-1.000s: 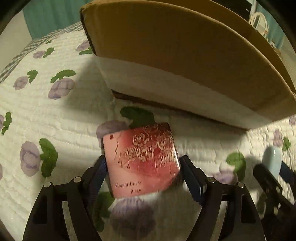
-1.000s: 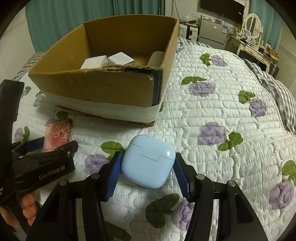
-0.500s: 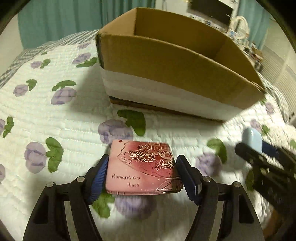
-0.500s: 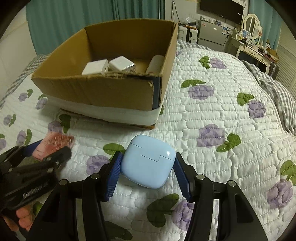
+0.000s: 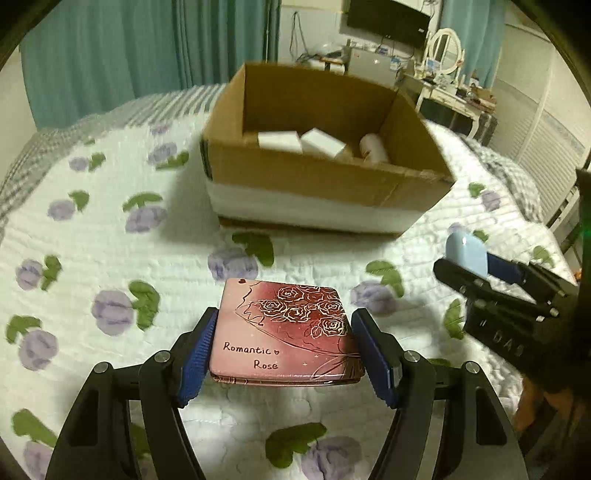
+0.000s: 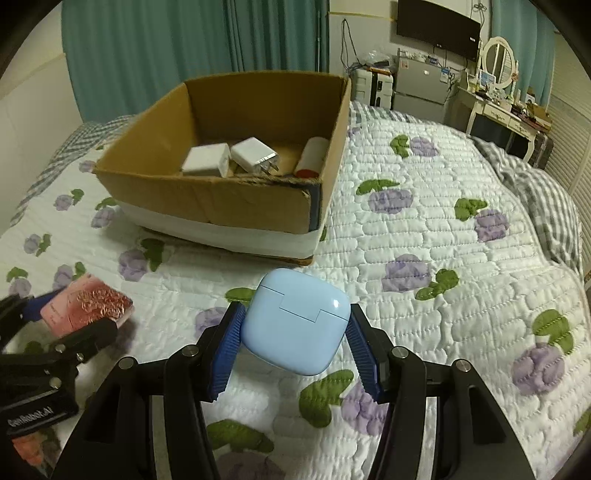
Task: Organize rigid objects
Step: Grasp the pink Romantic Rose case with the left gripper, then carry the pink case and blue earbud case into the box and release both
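Observation:
My left gripper point(image 5: 286, 354) is shut on a pink "Romantic Rose" case point(image 5: 286, 332) and holds it level above the quilt; the case also shows in the right wrist view point(image 6: 86, 308). My right gripper point(image 6: 295, 350) is shut on a light blue earbud case point(image 6: 297, 326), also seen in the left wrist view point(image 5: 465, 254). An open cardboard box point(image 6: 207, 203) stands ahead of both grippers. Inside it lie two white chargers point(image 6: 205, 160) point(image 6: 255, 155) and a white cylinder point(image 6: 312, 157).
A white quilt with purple flowers point(image 6: 424, 236) covers the bed. Teal curtains point(image 6: 192, 48) hang behind. A grey checked blanket point(image 6: 546, 206) lies at the right. A dresser with a mirror point(image 6: 498, 74) and a TV point(image 6: 437, 27) stand at the back.
Both grippers have risen with their loads. The left gripper has lifted the pink case off the quilt and levelled it, so the inside of the box now shows.

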A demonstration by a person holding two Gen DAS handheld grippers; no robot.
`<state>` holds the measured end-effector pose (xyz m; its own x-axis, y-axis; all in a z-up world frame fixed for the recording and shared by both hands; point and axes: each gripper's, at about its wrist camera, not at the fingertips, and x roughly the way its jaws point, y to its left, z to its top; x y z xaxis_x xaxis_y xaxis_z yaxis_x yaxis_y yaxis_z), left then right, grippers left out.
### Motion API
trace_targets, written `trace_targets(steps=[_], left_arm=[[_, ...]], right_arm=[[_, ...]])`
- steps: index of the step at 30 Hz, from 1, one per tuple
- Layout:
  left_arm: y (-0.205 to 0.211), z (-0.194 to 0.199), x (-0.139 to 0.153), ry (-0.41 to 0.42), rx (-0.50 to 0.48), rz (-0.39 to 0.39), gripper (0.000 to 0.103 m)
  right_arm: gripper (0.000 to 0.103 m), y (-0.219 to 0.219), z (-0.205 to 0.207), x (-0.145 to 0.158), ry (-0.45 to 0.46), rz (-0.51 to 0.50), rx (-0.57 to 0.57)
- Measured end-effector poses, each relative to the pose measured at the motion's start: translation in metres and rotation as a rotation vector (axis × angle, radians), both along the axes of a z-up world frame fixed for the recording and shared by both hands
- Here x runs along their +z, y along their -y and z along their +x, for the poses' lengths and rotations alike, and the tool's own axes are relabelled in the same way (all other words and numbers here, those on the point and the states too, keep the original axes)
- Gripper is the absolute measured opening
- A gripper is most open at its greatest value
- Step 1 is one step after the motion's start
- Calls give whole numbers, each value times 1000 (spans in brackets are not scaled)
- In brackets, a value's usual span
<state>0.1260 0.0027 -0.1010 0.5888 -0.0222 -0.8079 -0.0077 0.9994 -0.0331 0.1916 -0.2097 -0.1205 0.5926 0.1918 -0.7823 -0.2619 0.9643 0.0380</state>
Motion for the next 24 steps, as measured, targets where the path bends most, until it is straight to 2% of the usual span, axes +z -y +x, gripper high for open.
trace_targets(steps=[5, 13, 20, 24], left_arm=[[10, -6, 42, 82, -21, 3, 73], [26, 21, 99, 191, -53, 19, 73], [33, 76, 132, 273, -83, 50, 73], [35, 114, 130, 293, -94, 70, 73]], right_arm=[[56, 0, -13, 31, 59, 9, 14], [56, -2, -7, 92, 180, 7, 46], [56, -2, 45, 146, 272, 63, 42], [56, -10, 84, 163, 321, 87, 41]])
